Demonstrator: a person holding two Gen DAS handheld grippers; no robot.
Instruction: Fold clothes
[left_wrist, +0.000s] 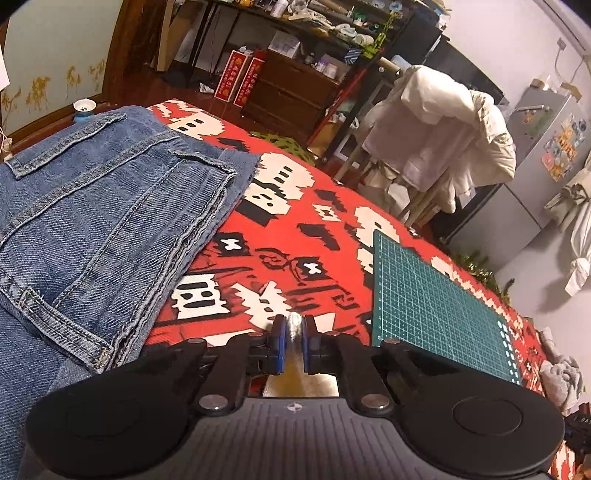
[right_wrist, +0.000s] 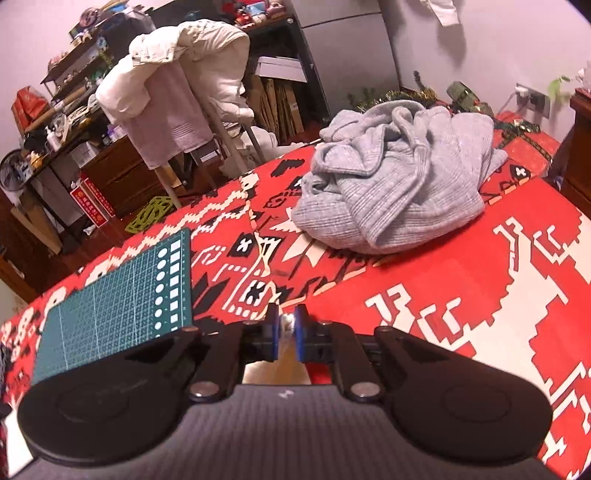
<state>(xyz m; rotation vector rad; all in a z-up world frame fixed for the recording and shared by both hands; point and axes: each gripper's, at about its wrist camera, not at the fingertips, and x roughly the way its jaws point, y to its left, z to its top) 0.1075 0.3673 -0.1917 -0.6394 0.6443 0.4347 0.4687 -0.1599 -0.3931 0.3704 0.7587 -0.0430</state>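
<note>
Left gripper (left_wrist: 293, 326) jaws narrow, holding nothing, above the red patterned cover (left_wrist: 280, 236). Right gripper (right_wrist: 286, 323) same. Folded jeans (left_wrist: 92, 206) lie left of the left gripper; crumpled grey sweater (right_wrist: 399, 184) far right. Green cutting mat (left_wrist: 436, 299) between them.

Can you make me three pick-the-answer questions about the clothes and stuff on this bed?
1. Where are the jeans in the left view?
A. left of the green mat
B. on the mat
C. on the chair

2. What colour is the sweater?
A. grey
B. yellow
C. black

3. How does the sweater look?
A. crumpled in a heap
B. folded flat
C. hanging up

Answers:
1 A, the jeans lie left, on the red blanket.
2 A, its ribbed knit is grey.
3 A, it bunches up in loose folds.
</note>
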